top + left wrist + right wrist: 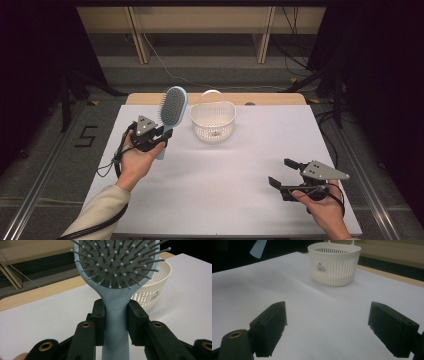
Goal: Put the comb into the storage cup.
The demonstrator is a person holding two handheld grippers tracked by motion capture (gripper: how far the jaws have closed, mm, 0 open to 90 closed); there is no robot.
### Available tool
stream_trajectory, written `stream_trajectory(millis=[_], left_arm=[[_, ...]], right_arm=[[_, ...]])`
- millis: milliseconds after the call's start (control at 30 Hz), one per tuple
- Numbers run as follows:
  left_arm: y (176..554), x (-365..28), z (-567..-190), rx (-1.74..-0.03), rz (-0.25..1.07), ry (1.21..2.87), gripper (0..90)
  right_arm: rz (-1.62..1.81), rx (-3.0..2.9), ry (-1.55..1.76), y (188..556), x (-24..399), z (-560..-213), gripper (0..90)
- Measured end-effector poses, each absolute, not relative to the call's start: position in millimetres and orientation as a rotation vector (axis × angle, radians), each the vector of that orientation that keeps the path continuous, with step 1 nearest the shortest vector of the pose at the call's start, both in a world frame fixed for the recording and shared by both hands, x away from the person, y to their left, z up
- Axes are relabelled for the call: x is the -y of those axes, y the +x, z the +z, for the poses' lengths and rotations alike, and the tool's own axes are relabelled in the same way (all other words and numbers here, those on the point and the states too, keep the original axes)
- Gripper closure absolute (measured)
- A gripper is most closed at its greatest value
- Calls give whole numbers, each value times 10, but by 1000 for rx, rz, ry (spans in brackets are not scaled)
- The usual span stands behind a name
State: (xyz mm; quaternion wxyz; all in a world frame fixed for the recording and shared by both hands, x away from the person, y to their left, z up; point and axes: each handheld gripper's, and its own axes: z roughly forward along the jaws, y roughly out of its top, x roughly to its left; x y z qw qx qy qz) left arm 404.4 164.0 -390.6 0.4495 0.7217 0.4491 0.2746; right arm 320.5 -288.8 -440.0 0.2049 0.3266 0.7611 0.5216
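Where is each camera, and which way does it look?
High view: above the person's side, looking forward and down at the table; forearms, hands, both tongs show.
Left gripper view: on the left tongs, looking along the jaws clamping the blue hairbrush.
Right gripper view: on the right tongs, looking across the table; open jaws show.
All share the white basket.

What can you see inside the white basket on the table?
The white basket looks empty in the high view: only its slatted wall and a small label show. The right gripper view looks at it from the side, so its wall hides most of the floor.
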Motion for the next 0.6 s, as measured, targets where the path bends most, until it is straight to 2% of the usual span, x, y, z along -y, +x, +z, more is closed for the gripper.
stream_trajectory(millis=[600], left_arm=[[4066,-1617,-3855,-1100,691,1764,696]], right_arm=[[1450,-2123,915,3205,2888,-4402,158]])
